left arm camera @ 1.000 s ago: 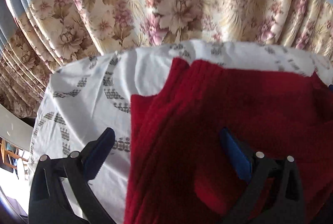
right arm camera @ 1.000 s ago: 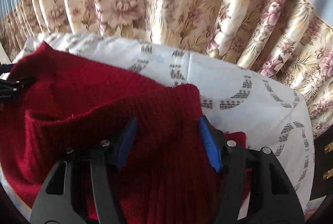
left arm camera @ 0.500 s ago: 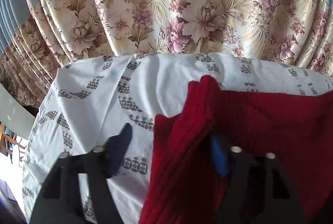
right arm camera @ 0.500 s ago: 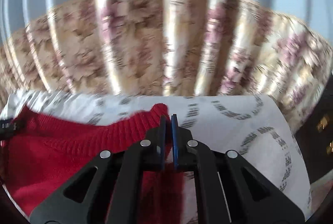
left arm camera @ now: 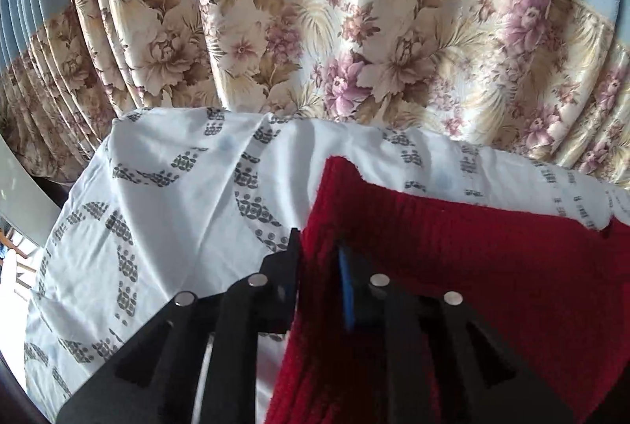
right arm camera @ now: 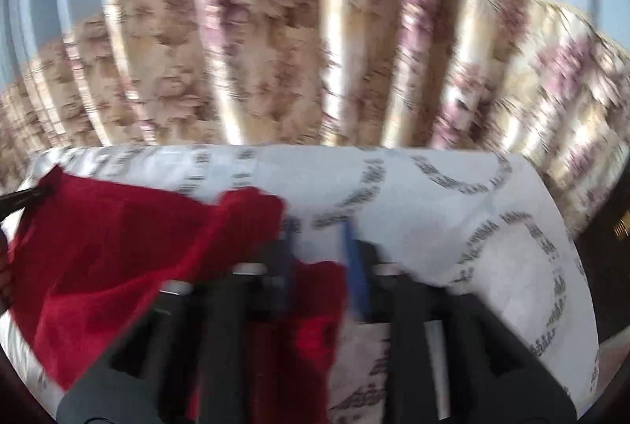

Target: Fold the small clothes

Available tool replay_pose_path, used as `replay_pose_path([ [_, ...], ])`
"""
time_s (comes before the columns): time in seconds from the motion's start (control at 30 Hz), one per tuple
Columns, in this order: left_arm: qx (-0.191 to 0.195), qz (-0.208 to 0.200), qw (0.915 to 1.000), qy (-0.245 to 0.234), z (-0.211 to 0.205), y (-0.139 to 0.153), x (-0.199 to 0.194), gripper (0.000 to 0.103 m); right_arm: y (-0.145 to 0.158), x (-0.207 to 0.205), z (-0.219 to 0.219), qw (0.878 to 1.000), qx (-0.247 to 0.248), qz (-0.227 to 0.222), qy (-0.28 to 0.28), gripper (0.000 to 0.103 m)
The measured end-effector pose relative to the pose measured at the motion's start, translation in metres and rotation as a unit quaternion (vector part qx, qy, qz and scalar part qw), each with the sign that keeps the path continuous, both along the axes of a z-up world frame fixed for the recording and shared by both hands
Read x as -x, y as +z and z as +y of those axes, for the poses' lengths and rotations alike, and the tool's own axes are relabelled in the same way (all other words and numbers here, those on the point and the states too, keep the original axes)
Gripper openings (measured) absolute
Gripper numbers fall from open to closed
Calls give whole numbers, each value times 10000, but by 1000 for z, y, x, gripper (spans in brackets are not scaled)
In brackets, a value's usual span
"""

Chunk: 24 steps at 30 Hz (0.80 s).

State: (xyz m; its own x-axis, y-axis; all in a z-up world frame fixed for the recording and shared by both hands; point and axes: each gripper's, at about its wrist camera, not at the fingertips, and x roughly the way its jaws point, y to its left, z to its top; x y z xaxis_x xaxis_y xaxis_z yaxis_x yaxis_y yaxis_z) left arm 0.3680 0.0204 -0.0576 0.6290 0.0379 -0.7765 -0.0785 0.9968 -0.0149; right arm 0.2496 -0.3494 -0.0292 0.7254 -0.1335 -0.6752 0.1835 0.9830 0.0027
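1. The left gripper (left arm camera: pixel 319 266) is pinching a raised fold of the red sweater (left arm camera: pixel 472 266) between its narrowed black fingers (left arm camera: pixel 289 266), which carry blue pads.
2. The right gripper (right arm camera: pixel 319 258) is showing a small gap between its fingers (right arm camera: pixel 354 266); the view is blurred, so I cannot tell whether cloth is lying inside that gap.
3. The sweater (right arm camera: pixel 118 246) is a ribbed knit, lying bunched on the surface with one corner lifted.
4. A white cloth (left arm camera: pixel 177 207) printed with curved bands of grey dots is covering the surface.
5. Pleated floral curtains (left arm camera: pixel 354 30), beige and mauve under a blue band, are hanging behind. No writing is readable.
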Motion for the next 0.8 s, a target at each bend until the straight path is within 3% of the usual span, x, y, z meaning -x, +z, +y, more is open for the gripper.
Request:
replay_pose_path([
  [0.03, 36, -67, 10000, 12, 1, 4, 5, 30, 2, 0, 9, 9997, 32, 56, 220, 49],
  [0.1, 92, -199, 9997, 94, 3, 14, 16, 79, 1, -5, 22, 9986, 35, 215, 482, 50],
  [0.13, 160, -350, 9992, 101, 2, 20, 24, 82, -1, -9, 27, 9979, 67, 322, 551, 50],
  [0.23, 388, -315, 9987, -35, -3, 21, 31, 82, -21, -26, 37, 9946, 57, 793, 660, 50],
  [0.27, 418, -237, 9988, -119, -6, 19, 30, 82, -28, -31, 39, 9934, 28, 921, 676, 45],
  [0.3, 290, -117, 9993, -193, -13, 14, 27, 82, -34, -34, 42, 9921, -158, 981, 769, 35],
  [0.33, 177, -35, 9995, -246, -17, 10, 24, 82, -35, -33, 43, 9928, -165, 928, 744, 15],
  [0.37, 31, 63, 9996, -290, -21, 4, 21, 82, -34, -31, 44, 9940, -40, 895, 625, 10],
  [0.43, -372, 270, 9985, -288, -25, -12, 13, 82, -26, -23, 40, 9972, 124, 666, 302, 10],
  [0.53, -514, 236, 9982, -198, -21, -18, 10, 82, -14, -10, 22, 9984, 349, 358, -249, 9],
  [0.6, -754, 95, 9971, -52, -19, -15, 9, 82, -14, -8, 11, 9976, 428, 392, -373, 9],
  [0.73, -586, 139, 9982, 4, -12, -20, 3, 82, -37, -16, 3, 9961, 431, 673, -374, 9],
  [0.77, -525, 118, 9985, -24, -10, -19, 4, 81, -42, -16, 3, 9958, 405, 741, -353, 12],
  [0.8, -512, 72, 9986, -57, -9, -17, 5, 81, -44, -16, 3, 9957, 420, 746, -346, 26],
])
